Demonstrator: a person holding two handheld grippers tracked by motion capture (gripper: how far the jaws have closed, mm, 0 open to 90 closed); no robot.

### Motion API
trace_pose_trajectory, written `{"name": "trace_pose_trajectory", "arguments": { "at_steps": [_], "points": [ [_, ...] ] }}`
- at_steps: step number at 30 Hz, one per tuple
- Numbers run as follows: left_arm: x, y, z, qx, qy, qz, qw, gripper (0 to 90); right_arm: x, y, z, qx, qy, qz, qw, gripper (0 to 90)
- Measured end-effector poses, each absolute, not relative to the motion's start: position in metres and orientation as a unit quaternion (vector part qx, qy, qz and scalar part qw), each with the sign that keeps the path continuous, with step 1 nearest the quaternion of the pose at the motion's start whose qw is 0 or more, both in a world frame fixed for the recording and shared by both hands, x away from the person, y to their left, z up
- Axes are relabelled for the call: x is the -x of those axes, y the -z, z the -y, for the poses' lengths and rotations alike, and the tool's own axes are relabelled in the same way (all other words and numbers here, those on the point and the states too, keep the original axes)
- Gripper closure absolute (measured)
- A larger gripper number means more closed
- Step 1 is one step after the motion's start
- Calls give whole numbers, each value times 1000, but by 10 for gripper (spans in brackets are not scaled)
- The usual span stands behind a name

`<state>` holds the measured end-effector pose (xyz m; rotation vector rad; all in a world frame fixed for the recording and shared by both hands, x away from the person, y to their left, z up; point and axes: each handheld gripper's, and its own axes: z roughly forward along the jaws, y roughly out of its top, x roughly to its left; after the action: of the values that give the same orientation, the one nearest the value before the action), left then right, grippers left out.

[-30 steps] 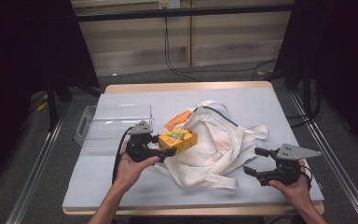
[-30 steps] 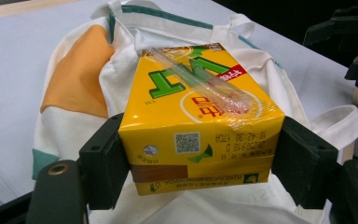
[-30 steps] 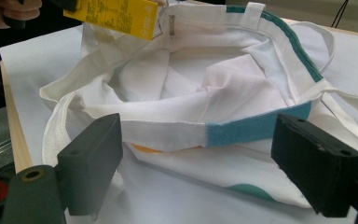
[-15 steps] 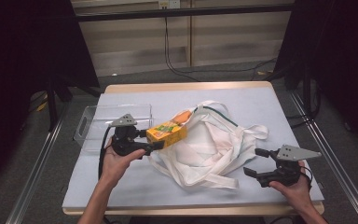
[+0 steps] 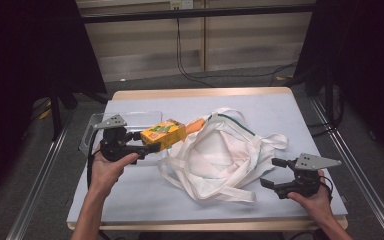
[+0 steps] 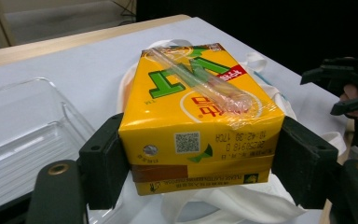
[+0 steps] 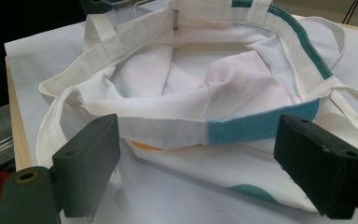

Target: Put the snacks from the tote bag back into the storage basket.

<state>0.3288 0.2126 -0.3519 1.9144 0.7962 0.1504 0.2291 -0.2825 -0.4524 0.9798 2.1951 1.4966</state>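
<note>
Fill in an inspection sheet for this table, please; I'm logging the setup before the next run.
Surface: table under a pale blue cover, wooden edge showing.
Job's things: yellow carton clamped in the left tool, above the cover; white bag lies open, crumpled.
Clutter: clear tray at the left; an orange thing beside the bag.
Grippers: right tool open, empty, near the bag.
Cables: black cable trails from the left tool.
Surroundings: dark curtains, metal rails, wall cables.

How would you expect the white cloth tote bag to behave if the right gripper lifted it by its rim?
The tote bag would probably sag and fold: it lies crumpled, straps sprawled loose. It looks light, being thin cloth. The right gripper stands open at the teal-trimmed rim, so a pinch would likely lift one layer only.
</note>
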Motion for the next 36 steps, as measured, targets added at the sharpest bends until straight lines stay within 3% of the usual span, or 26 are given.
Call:
{"name": "trace_pose_trajectory", "arguments": {
  "at_steps": [8,36],
  "points": [
    [-334,349,-225,-775,-83,-402,481,271,-225,451,281,-349,-518,-764,161,144],
    [-385,344,-241,-779,-84,-501,367,272,-226,451,278,-343,-512,-771,160,144]
  ]
}}
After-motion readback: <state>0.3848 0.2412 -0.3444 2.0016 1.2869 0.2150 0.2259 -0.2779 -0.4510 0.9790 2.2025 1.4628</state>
